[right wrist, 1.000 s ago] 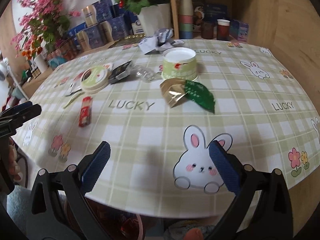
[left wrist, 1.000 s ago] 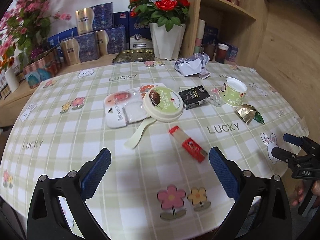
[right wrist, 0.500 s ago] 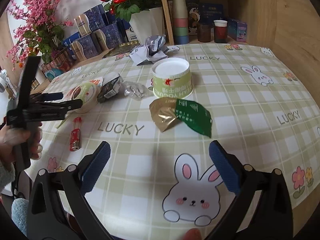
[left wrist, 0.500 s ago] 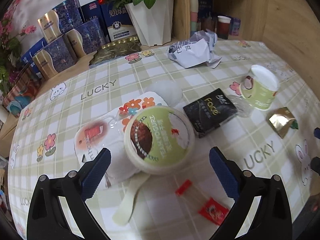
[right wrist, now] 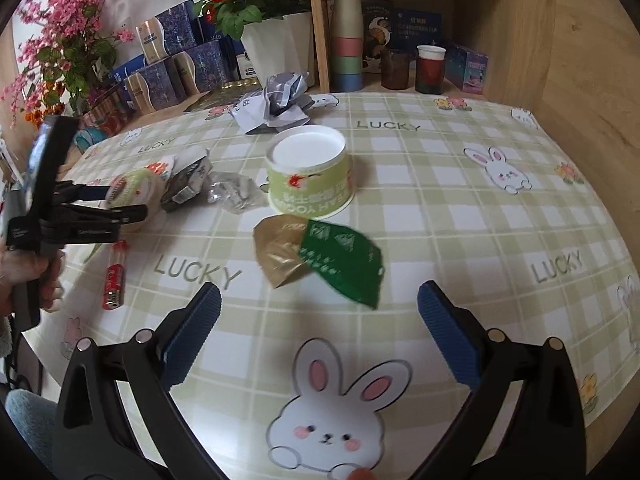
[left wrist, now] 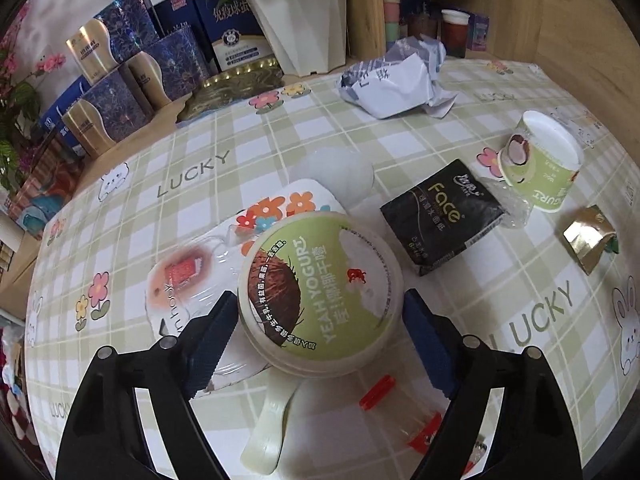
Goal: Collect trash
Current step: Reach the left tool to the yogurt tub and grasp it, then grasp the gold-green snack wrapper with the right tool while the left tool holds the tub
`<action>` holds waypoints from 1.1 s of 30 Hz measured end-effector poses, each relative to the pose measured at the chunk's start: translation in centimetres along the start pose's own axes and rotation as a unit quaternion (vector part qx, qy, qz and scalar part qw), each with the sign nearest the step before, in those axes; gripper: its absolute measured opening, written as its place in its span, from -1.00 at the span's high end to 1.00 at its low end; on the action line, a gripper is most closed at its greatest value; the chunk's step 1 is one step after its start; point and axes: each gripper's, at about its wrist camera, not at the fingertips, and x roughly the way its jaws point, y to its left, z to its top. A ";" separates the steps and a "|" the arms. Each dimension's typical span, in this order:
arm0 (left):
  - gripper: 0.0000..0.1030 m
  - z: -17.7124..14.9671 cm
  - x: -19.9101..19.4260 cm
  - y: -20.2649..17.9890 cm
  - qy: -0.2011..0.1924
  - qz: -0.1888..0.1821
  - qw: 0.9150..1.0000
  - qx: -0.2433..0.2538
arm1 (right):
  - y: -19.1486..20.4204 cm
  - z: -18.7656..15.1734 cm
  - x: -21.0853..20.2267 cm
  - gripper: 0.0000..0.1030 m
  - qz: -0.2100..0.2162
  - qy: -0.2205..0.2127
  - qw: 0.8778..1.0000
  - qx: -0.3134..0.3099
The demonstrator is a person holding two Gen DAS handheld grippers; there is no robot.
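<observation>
My left gripper point(left wrist: 318, 308) straddles a round green yogurt lid point(left wrist: 320, 284) that lies on a white plastic pack point(left wrist: 188, 280). Its jaws are closing with the lid between them; a small gap still shows at the right pad point(left wrist: 424, 340). From the right wrist view, the left gripper point(right wrist: 120, 204) reaches in at the lid point(right wrist: 132, 186) from the left. My right gripper point(right wrist: 320, 308) stands open above the tablecloth, just short of a gold and green wrapper point(right wrist: 320, 260). An upturned yogurt cup point(right wrist: 308, 176) stands behind the wrapper.
A black Face pack point(left wrist: 442, 216), crumpled paper point(left wrist: 396, 80), a red wrapper point(left wrist: 400, 408), a plastic spoon point(left wrist: 268, 428) and clear film point(right wrist: 232, 192) lie about. A white flower pot point(left wrist: 308, 28), blue boxes point(left wrist: 120, 92) and a wooden shelf with stacked cups point(right wrist: 348, 40) line the back.
The left gripper came forward and down over the yogurt lid, and its jaws have narrowed around it. The right gripper edged toward the gold and green wrapper.
</observation>
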 end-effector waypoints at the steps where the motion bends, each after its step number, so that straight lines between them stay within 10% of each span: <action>1: -0.57 -0.1 -0.3 0.1 -0.003 -0.002 1.000 -0.002 | 0.1 0.2 0.2 -0.89 0.000 0.001 1.000 -0.012; 8: -0.57 -1.6 -4.0 1.9 -0.036 -0.021 0.999 -0.028 | -0.2 2.1 1.6 -0.87 -0.014 0.022 0.993 -0.113; 17: -0.57 -3.1 -6.8 2.3 -0.055 -0.041 0.996 -0.052 | -0.2 2.1 4.5 -0.38 0.003 0.051 0.990 -0.133; 21: -0.57 -4.0 -8.1 2.1 -0.062 -0.055 0.995 -0.063 | 0.6 1.8 5.1 0.41 0.018 0.066 0.990 -0.125; 24: -0.57 -4.6 -9.3 1.9 -0.069 -0.064 0.993 -0.066 | 1.2 1.7 4.2 0.61 0.033 0.057 0.991 -0.114; 33: -0.57 -6.3 -13.2 1.2 -0.100 -0.070 0.990 -0.067 | 3.4 0.8 0.9 0.71 0.055 0.035 0.994 -0.093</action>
